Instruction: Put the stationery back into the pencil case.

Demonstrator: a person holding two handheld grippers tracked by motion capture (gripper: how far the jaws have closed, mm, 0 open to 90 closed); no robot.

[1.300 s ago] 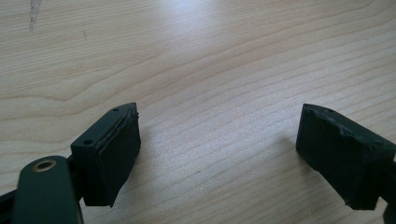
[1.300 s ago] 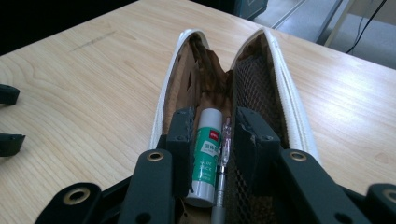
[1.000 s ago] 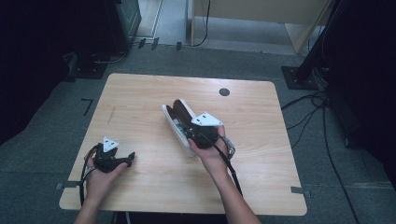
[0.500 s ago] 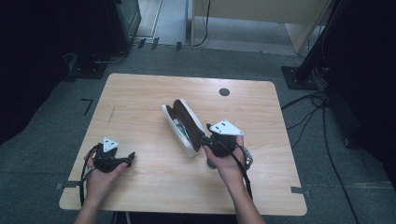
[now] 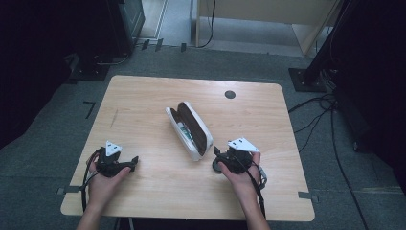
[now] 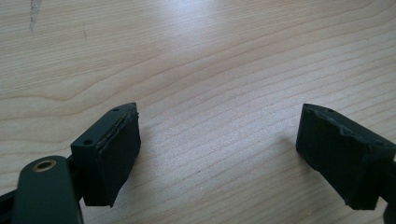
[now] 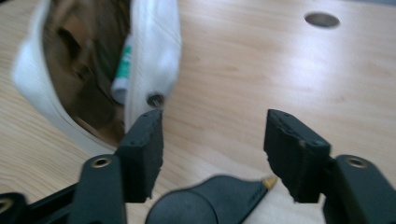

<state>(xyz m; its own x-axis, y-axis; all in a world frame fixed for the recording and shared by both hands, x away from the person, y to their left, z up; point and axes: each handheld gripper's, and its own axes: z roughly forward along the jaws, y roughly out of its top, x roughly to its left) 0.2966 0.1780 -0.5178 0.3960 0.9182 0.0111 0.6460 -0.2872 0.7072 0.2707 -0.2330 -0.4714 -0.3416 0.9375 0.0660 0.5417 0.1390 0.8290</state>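
Where the case lies: the open white clamshell case with brown lining (image 5: 189,129) sits at the middle of the pale wooden tabletop (image 5: 143,96), running diagonally, with its near end just beside the right gripper (image 7: 215,130).
Contents: a green-and-white tube (image 7: 122,70) rests inside, along one wall.
Right gripper: the jaws have just been opening and stand about half apart, with nothing pinched. A dark rounded piece with a brass-coloured tip (image 7: 210,196) lies low between them (what it is I cannot tell).
Left gripper (image 6: 219,121): at the lower left of the high view, with the jaws wide and only bare wood between them.
Handling: the case is probably light, with a stiff shell and a hinged lid that may flop. The smooth covering could slip.
Where to grip: across one long rim near the hinge, not the loose lid.
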